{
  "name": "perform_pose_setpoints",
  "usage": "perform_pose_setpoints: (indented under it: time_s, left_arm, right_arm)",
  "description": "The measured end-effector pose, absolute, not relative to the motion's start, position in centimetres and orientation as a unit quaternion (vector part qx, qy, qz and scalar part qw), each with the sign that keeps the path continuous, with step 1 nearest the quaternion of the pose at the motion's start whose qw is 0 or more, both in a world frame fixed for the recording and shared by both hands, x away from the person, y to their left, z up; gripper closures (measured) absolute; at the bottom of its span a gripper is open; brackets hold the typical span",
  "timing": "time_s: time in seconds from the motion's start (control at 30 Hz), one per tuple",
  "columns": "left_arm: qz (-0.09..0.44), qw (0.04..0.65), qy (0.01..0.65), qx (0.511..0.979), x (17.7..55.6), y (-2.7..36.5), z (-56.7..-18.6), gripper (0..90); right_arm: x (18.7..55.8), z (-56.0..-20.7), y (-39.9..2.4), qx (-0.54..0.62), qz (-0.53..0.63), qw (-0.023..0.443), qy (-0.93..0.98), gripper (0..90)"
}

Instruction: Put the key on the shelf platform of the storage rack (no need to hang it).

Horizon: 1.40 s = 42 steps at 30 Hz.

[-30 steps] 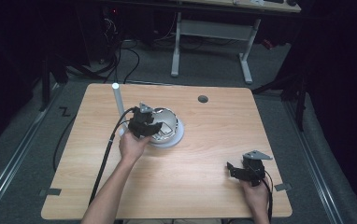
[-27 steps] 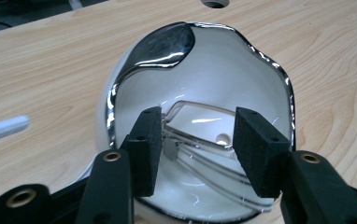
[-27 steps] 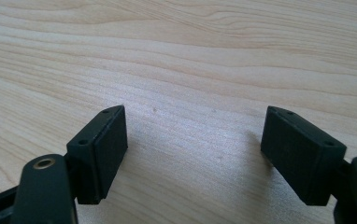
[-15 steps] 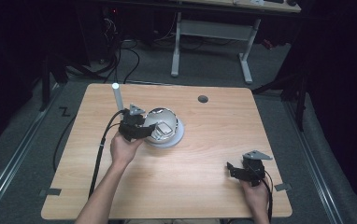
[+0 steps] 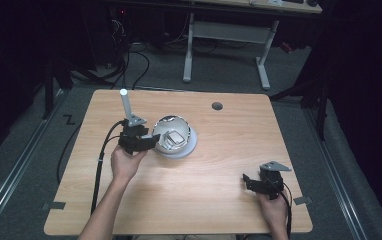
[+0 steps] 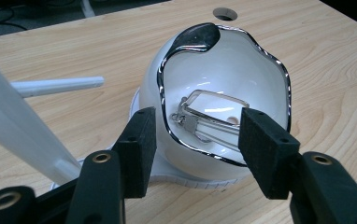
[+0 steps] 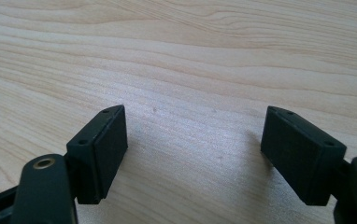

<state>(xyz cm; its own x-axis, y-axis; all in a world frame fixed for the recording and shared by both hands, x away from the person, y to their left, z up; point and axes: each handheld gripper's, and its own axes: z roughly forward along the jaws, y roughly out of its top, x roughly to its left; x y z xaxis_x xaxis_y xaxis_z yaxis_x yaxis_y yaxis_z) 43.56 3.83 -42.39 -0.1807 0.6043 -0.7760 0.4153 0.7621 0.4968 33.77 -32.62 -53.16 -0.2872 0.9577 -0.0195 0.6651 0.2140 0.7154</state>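
A white bowl with a chrome rim point(image 5: 171, 119) point(image 6: 223, 70) sits tilted on a round white base point(image 5: 191, 147) point(image 6: 186, 179) at mid-table. Inside it lies a small shiny metal piece point(image 5: 175, 138) point(image 6: 214, 119). My left gripper point(image 5: 151, 141) point(image 6: 196, 135) is level at the bowl's left side. Its jaws have just been opening and now stand open; the bowl's near rim lies just beyond the pads, untouched. My right gripper point(image 5: 246, 181) point(image 7: 193, 123) rests open at the front right, with bare wood between its pads.
A white rod point(image 5: 125, 102) point(image 6: 22, 130) stands just left of the base, close to my left gripper. A round cable hole point(image 5: 217, 106) point(image 6: 224, 14) is at the table's far edge. A black cable point(image 5: 101, 160) trails along my left forearm.
My left gripper has drawn back to the left, off the bowl, and its jaws have spread wider. The bowl and the right gripper have stayed put.
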Motion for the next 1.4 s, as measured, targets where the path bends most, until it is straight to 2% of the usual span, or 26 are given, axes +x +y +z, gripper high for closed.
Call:
perform_pose_setpoints:
  time_s: [1.4]
  left_arm:
    - [0.1,0.558,0.77,0.292,40.9,9.0,-41.6,46.4]
  right_arm:
    - [33.8,-53.2,-32.6,0.548,0.306,0.239,0.741,23.2]
